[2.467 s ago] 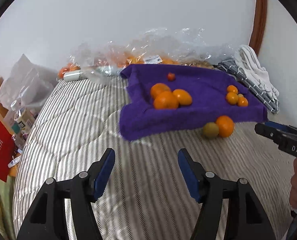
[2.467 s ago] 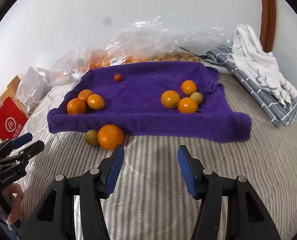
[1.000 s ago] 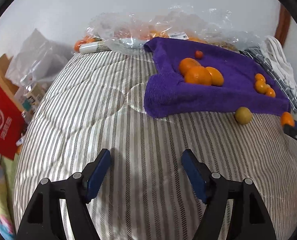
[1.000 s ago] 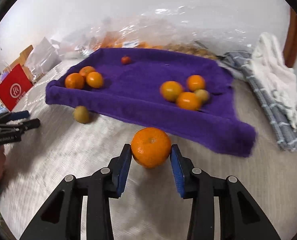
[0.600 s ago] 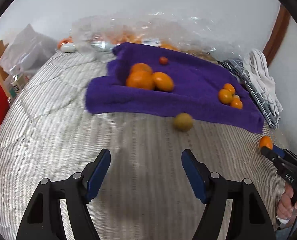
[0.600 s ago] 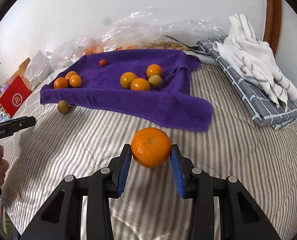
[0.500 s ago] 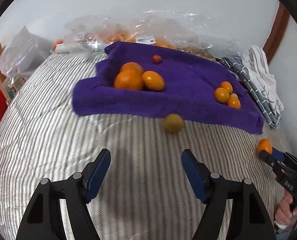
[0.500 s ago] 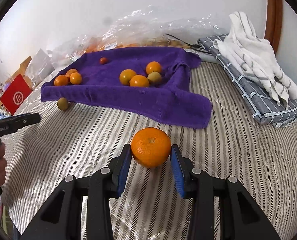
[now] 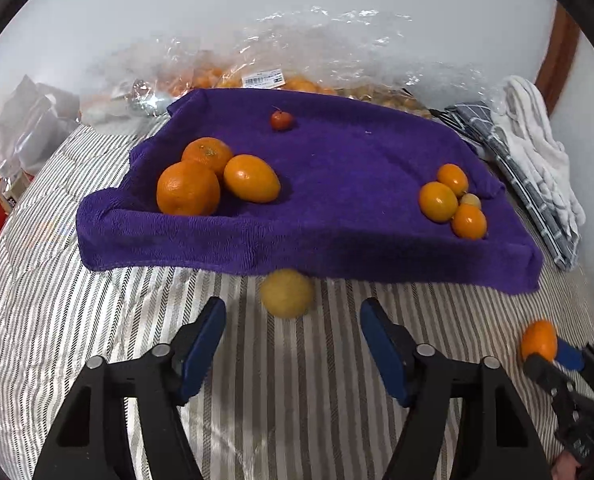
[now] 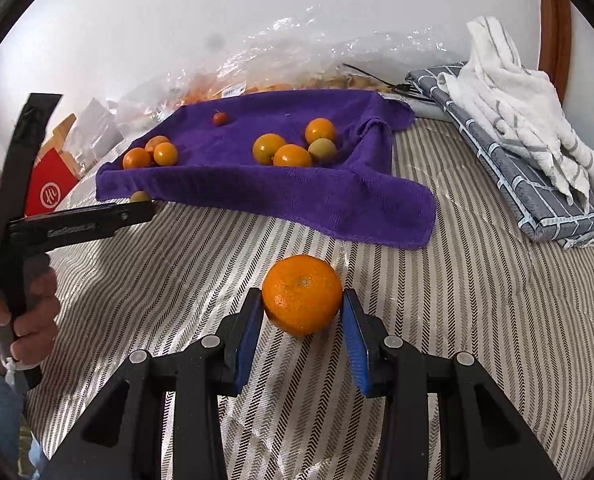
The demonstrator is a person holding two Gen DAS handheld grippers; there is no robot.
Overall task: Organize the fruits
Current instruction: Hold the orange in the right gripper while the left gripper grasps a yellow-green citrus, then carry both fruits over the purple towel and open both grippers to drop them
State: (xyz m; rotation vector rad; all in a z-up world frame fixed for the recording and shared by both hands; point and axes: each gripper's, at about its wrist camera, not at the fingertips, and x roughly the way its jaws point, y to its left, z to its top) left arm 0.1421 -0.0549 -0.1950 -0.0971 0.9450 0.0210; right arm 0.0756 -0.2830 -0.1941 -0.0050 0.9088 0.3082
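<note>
A purple towel [image 9: 337, 184] lies on the striped bed cover and holds three large oranges [image 9: 188, 188] at its left, several small ones [image 9: 437, 201] at its right and one tiny red fruit [image 9: 281, 120] at the back. A yellow-green fruit [image 9: 287, 293] lies on the cover just in front of the towel's edge. My left gripper [image 9: 291, 338] is open, its jaws spread just short of that fruit on either side. My right gripper [image 10: 301, 312] is shut on a large orange [image 10: 301, 294], held above the cover; it also shows in the left wrist view [image 9: 539, 340].
Clear plastic bags of fruit [image 9: 281, 76] lie behind the towel against the wall. Folded grey and white cloths [image 10: 529, 136] sit at the right. A red box [image 10: 51, 190] and paper bags stand off the bed's left side.
My left gripper has moved forward to the yellow-green fruit, which now sits just ahead of its open jaws. My right gripper still holds the orange and has shifted slightly left.
</note>
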